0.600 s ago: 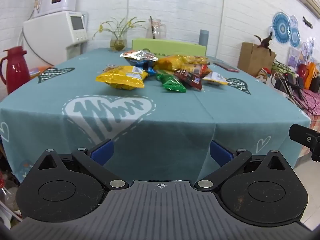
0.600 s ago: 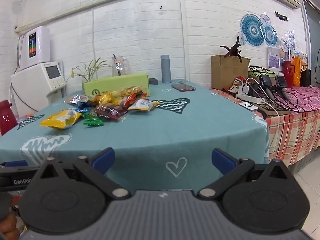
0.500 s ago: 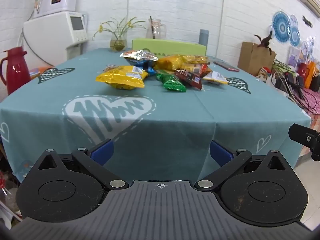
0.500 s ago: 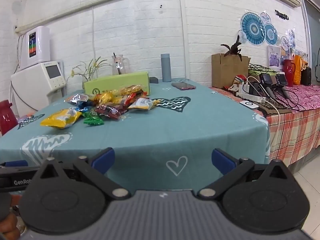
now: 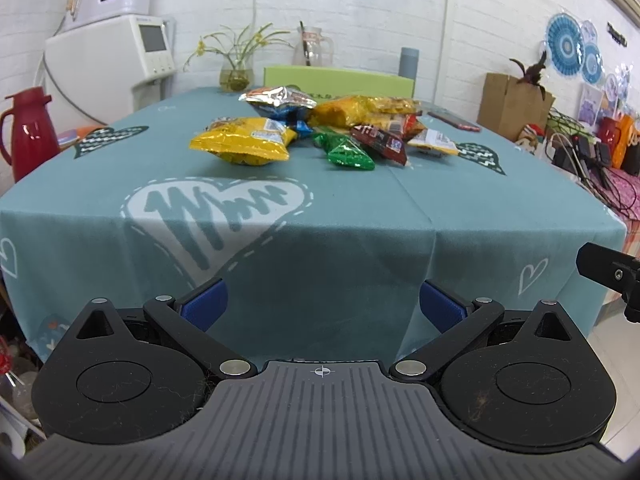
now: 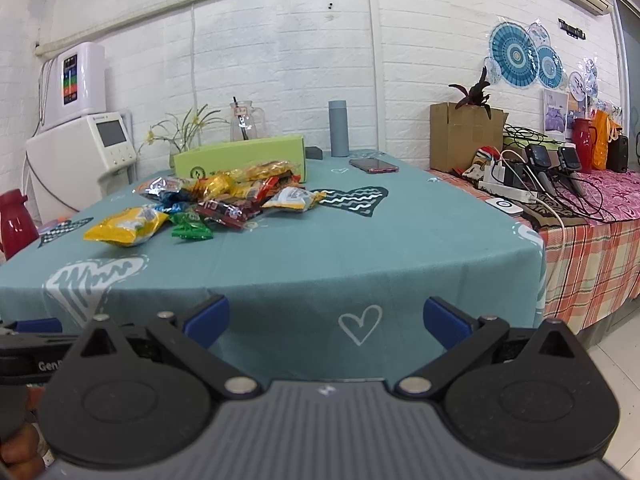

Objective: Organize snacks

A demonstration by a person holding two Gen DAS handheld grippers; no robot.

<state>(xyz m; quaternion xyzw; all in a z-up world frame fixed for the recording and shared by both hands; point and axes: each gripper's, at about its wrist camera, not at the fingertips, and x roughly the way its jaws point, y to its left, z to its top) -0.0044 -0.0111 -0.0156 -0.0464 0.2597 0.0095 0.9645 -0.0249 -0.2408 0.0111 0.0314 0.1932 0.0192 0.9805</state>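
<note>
The near half of the bench (image 5: pixel 360 208) lies bare, so you can pass freely to the snack pile (image 5: pixel 320 128) at centre frame. Behind it a green box (image 5: pixel 340 78), a vase (image 5: pixel 236 76), a jug (image 5: pixel 312 48) and a grey bottle (image 5: pixel 409 62) line the far edge. A phone (image 6: pixel 374 165) lies right of the pile.
</note>
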